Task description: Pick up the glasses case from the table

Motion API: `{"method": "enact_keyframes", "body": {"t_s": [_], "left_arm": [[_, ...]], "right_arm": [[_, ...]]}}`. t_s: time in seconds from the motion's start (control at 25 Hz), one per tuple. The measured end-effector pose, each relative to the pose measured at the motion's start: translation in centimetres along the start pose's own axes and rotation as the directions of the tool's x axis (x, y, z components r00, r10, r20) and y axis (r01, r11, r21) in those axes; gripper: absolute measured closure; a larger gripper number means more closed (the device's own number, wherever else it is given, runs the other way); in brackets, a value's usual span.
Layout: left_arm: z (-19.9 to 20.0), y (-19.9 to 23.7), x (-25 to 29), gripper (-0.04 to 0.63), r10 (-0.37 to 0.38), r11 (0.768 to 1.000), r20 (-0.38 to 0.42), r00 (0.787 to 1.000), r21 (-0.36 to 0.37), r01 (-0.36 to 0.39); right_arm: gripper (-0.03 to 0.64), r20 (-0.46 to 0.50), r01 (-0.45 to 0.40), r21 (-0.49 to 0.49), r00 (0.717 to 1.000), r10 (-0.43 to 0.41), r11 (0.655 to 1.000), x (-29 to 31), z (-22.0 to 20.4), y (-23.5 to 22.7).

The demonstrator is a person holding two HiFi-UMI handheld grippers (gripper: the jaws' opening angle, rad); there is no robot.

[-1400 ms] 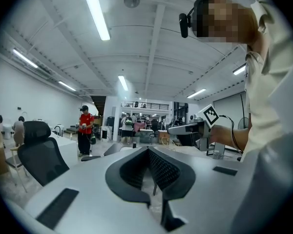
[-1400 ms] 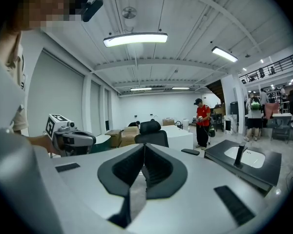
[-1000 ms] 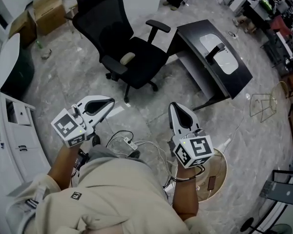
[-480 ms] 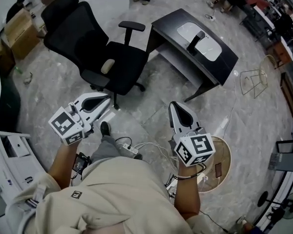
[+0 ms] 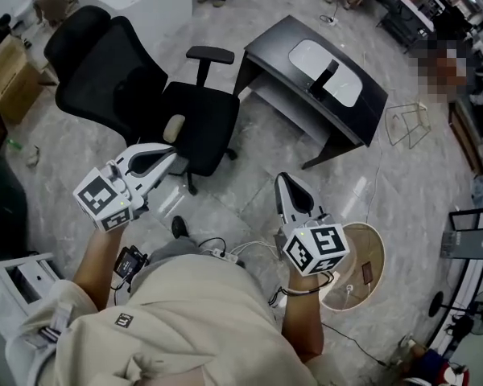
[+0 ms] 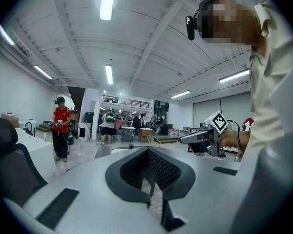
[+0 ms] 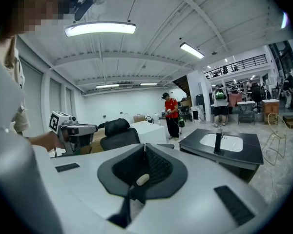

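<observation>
Head view: left gripper (image 5: 167,156) partly hides chair (image 5: 121,71).

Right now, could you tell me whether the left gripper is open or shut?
Shut: in the left gripper view, the two jaws of the left gripper meet at the tip, with nothing held between them.

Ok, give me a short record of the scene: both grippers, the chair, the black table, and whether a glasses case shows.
office chair: black, left of the black table
black table: white inset, dark upright piece on it
left gripper: shut, empty, near the office chair
right gripper: shut, empty, pointing toward the black table
glasses case: cannot be made out
</observation>
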State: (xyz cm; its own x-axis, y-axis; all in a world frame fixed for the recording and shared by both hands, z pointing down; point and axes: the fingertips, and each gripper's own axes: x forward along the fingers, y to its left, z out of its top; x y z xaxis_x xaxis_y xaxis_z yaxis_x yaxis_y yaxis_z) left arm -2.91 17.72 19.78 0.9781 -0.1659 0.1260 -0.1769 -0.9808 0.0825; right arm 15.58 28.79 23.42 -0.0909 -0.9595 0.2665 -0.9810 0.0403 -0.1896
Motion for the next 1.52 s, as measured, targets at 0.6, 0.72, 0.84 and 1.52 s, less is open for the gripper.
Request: {"method": "enact_keyframes", "body": {"t_s": [0.6, 0.72, 0.84, 1.52], "left_arm": [[-2.4, 13.4, -3.8, 0.581, -0.036, 0.995, 0.036, 0.999, -0.087, 0.039], [-3.0, 15.7, -4.9, 0.581, -0.026, 0.995, 0.037, 0.999, -0.1, 0.03], [-3.3, 17.6, -6.0, 0.581, -0.009, 0.995, 0.038, 0.999, -0.1, 0.013], [-3.8, 26.3, -9.9, 0.581, 0.295, 0.951, -0.005, 0.956, -0.096, -0.294]], "right_arm": [[0.592, -0.069, 0.078, -0.033, 0.994, -0.08, 0.996, 10.9, 1.5, 5.2], [0.592, -0.071, 0.074, -0.046, 0.994, -0.077, 0.996, 13.1, 2.1, 6.4], [0.592, -0.076, 0.051, -0.059, 0.996, -0.056, 0.997, 15.1, 2.6, 7.8], [0.592, -0.139, -0.253, -0.057, 0.96, 0.244, 0.966, 30.1, 3.1, 8.8]]}}
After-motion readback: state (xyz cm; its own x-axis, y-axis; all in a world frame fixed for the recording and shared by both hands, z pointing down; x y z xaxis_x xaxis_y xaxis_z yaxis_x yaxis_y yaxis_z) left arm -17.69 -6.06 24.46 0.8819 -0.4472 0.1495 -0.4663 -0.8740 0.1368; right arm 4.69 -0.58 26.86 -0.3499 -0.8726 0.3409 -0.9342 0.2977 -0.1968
